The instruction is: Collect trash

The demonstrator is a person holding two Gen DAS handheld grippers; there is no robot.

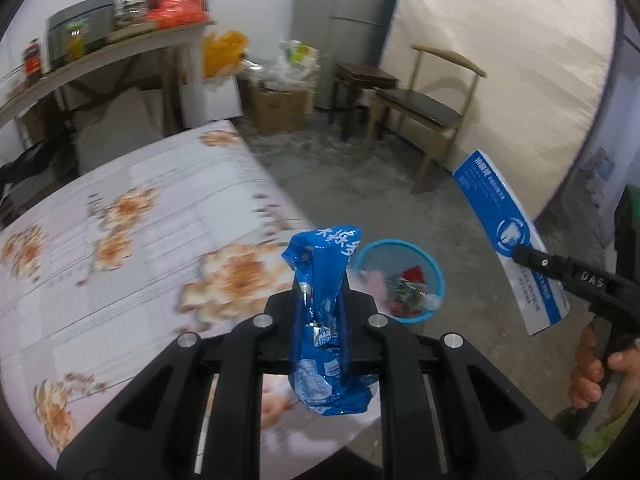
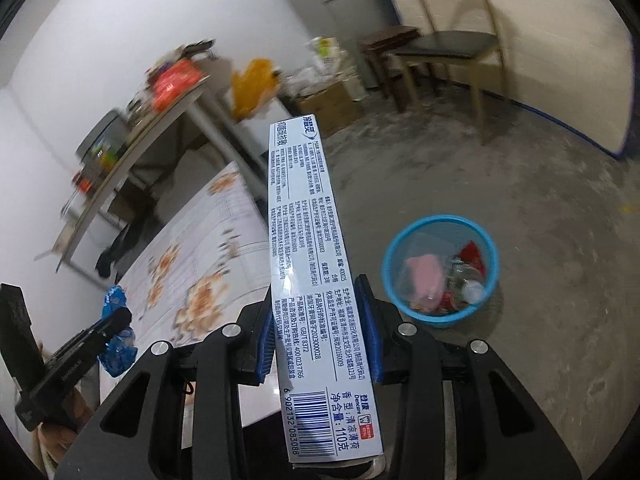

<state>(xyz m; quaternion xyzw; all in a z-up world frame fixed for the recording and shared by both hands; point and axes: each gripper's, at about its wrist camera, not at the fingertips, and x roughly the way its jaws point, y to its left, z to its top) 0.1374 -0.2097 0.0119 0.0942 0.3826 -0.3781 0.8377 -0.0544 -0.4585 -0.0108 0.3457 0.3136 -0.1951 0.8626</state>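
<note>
My left gripper (image 1: pixel 320 300) is shut on a crumpled blue plastic wrapper (image 1: pixel 324 320) and holds it over the table's near corner. The wrapper also shows in the right wrist view (image 2: pixel 116 336). My right gripper (image 2: pixel 318 312) is shut on a long blue and white toothpaste box (image 2: pixel 308 264) that points away from it; the box also shows in the left wrist view (image 1: pixel 508 236), up in the air to the right. A blue mesh waste basket (image 1: pixel 434 268) stands on the floor below both, with trash in it; it also shows in the right wrist view (image 2: pixel 392 280).
A table with a flowered cloth (image 1: pixel 120 220) fills the left. Behind it are a shelf with appliances (image 1: pixel 88 56), a cardboard box (image 1: pixel 280 108), a stool (image 1: pixel 364 76) and a wooden chair (image 1: pixel 428 108) on the bare concrete floor (image 1: pixel 360 176).
</note>
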